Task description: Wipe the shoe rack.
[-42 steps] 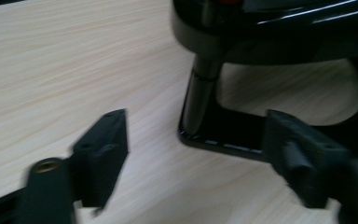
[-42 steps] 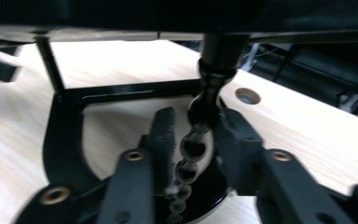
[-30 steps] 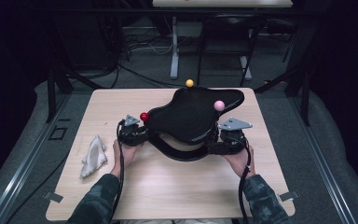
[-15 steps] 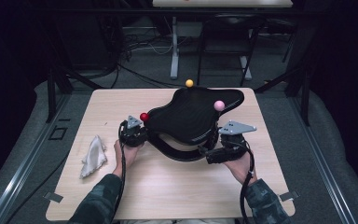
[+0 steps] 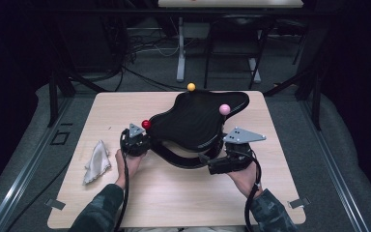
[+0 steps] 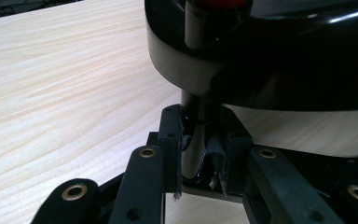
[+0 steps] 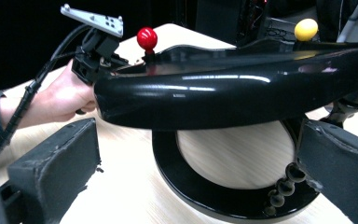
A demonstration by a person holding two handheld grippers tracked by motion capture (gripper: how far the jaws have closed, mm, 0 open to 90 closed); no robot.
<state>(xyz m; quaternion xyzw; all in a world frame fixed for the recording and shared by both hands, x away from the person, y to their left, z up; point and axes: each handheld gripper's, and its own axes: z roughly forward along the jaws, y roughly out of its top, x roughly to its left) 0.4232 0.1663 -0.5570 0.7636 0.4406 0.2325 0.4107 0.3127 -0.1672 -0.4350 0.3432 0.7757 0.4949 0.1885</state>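
A glossy black curved board (image 5: 198,121) stands over a black ring base (image 5: 183,160) on the wooden table. Its posts are topped by a red ball (image 5: 146,124), a yellow ball (image 5: 191,87) and a pink ball (image 5: 224,109). My left gripper (image 5: 143,142) is at the board's left end, shut on the black post (image 6: 196,105) under the red ball (image 6: 223,3); the jaws (image 6: 199,127) pinch it from both sides. My right gripper (image 5: 206,162) sits at the ring's near right side, open. Its wide jaws (image 7: 198,161) face the ring (image 7: 214,201) and board (image 7: 223,98) without touching them.
A crumpled white cloth (image 5: 96,162) lies on the table's left part. The table's near strip (image 5: 174,198) is bare wood. Dark floor, cables and stand legs lie beyond the far edge. In the right gripper view the other hand holds the left gripper (image 7: 93,56).
My right gripper has drawn back toward the near edge and turned left to face the ring base. The left gripper has stayed on the post.
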